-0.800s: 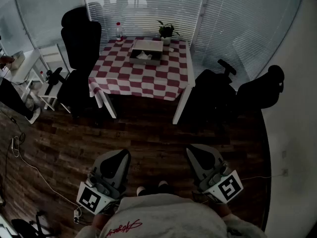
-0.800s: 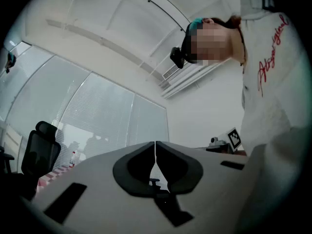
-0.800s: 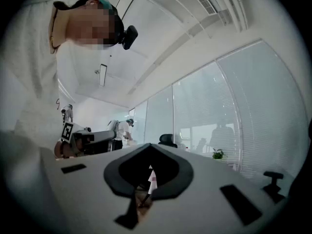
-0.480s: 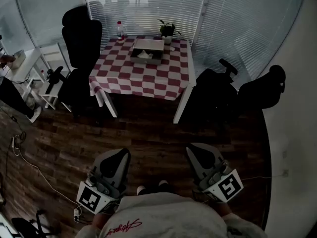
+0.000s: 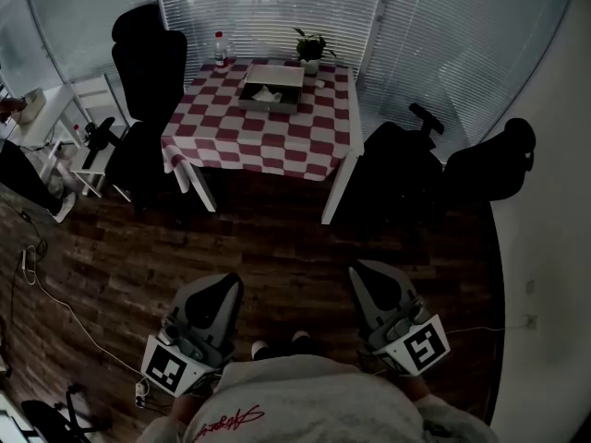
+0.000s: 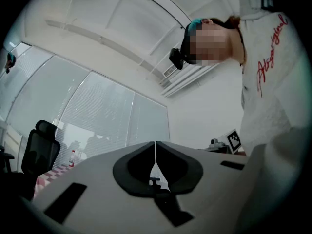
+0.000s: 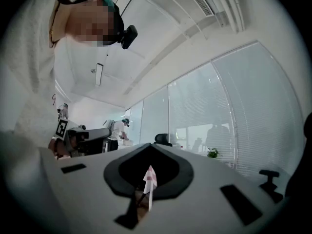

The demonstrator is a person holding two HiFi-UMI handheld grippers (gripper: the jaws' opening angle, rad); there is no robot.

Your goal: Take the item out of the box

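Claws first: 2 of them, left claw (image 5: 222, 289) and right claw (image 5: 367, 275), both low in front of the person (image 5: 305, 400), tips pointing fwd. Each has its jaws pressed together, nothing btwn them.

1 desk (image 5: 263, 146) w/ a red-and-white checked cloth stands across the wooden floor (image 5: 277, 247), close to the window blinds. On it: 1 open-topped box (image 5: 294, 77), 1 bottle (image 5: 220, 49) at the far left corner, 1 potted plant (image 5: 311, 49) just beyond the box's right end. Inside the box lies 1 pale item (image 5: 266, 94), too small to make out what it is. 2 black chairs (image 5: 397, 169) sit to the right of the desk. The black chair shapes on the left merge in the gloom, so can't count those for sure.

Box and pale item are well apart from both claws. They sit on the far half of the desk, ahead and roughly in line w/ the gap btwn the 2 claws, w/ the floor and the near half of the desk lying btwn.
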